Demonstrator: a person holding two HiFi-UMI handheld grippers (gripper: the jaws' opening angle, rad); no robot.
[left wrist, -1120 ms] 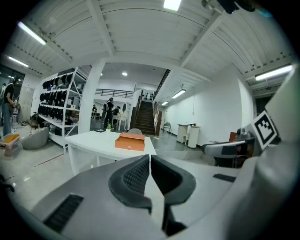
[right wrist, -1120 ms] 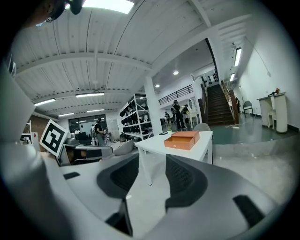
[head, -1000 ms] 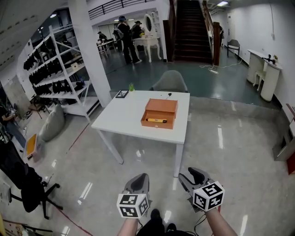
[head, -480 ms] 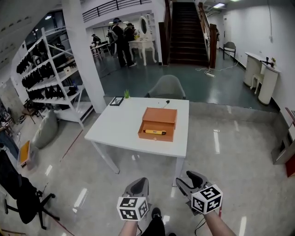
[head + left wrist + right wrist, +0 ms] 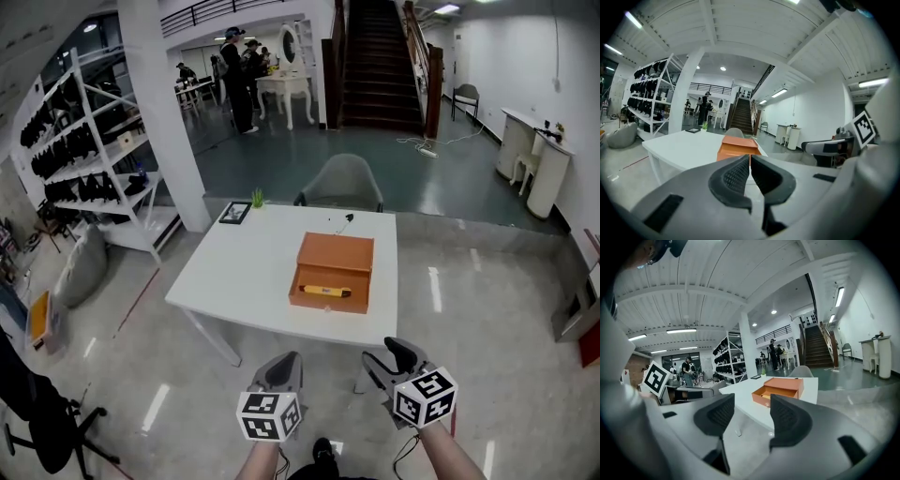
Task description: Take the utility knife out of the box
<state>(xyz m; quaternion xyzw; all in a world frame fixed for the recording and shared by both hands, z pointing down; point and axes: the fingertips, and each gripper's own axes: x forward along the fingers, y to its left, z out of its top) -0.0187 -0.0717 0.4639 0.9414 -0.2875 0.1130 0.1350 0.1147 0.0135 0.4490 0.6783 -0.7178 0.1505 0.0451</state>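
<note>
"Where's the utility knife [image 5: 324, 291]?"

"Lying flat inside the open orange box [image 5: 336, 255], close along its near wall. It's a yellow body with a dark end. The box itself sits on the white worktop [image 5: 244, 272]."

"And the person?"

"Well short of the box, on its near side, standing on the floor. The left hand-held gripper [image 5: 284, 367] has its jaws pressed together with nothing in them. The right hand-held gripper [image 5: 401, 361] is opening its jaws, and there's nothing between those either."

"How do you reckon the knife will handle?"

"Light and stiff, I'd guess, with a hard and probably slick casing. It won't bend, but it could skid against the box wall if nudged."

"Where would you take hold?"

"Across the middle of the handle, pads on its two long sides, clear of the dark end. That may be the blade end, but I can't tell from here. The box looks light too, so it might shift unless something steadies it."
</note>
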